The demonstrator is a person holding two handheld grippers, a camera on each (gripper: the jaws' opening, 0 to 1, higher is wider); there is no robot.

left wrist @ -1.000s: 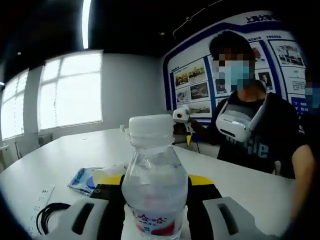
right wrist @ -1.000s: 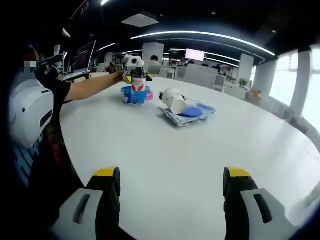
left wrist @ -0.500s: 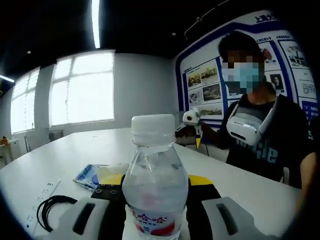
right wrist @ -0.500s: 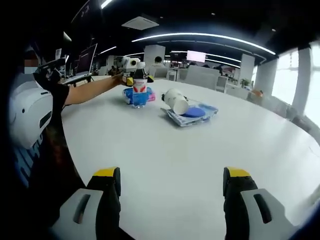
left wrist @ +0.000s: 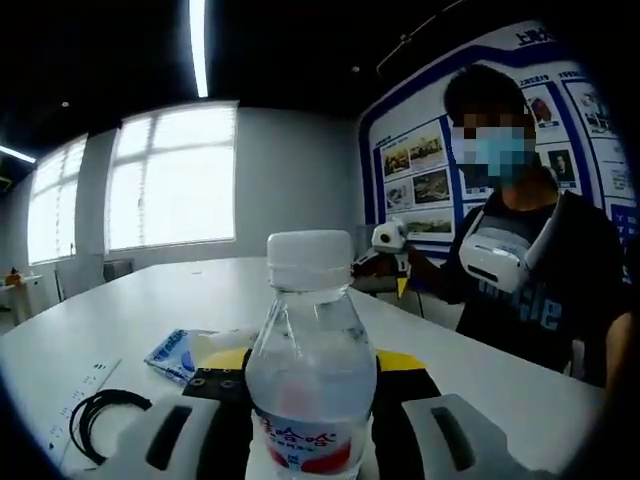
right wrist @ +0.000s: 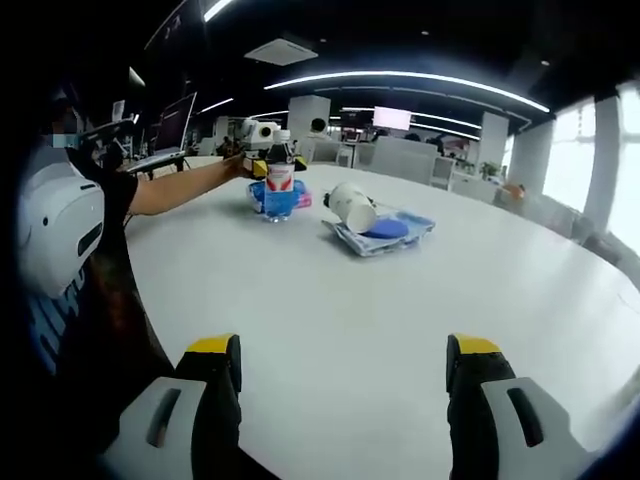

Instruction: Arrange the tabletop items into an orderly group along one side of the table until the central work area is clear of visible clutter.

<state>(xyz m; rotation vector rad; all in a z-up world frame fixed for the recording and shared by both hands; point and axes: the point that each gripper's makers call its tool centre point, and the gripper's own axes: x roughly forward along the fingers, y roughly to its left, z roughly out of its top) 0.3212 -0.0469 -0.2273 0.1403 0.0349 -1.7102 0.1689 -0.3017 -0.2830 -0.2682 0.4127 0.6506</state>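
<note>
The left claw [left wrist: 310, 445] is clenched on a clear water bottle [left wrist: 311, 360], which stands upright between its two jaws with its white cap on and a red-and-white label low on its body. In the right gripper view that same bottle [right wrist: 279, 188] sits at the far side of the white table [right wrist: 400, 320], held out at the end of the person's [left wrist: 525, 270] outstretched arm. Just behind the bottle lies a blue packet [left wrist: 172, 352], and a coil of black cable [left wrist: 100, 420] rests on the table to the left of the claw.

The right claw [right wrist: 342, 385] is released, its yellow-tipped jaws standing wide apart over bare table near the person's body, well apart from everything else. Further across the table a white paper cup [right wrist: 351, 206] lies tipped on its side on a blue tray [right wrist: 395, 230], near the bottle but not touching it.
</note>
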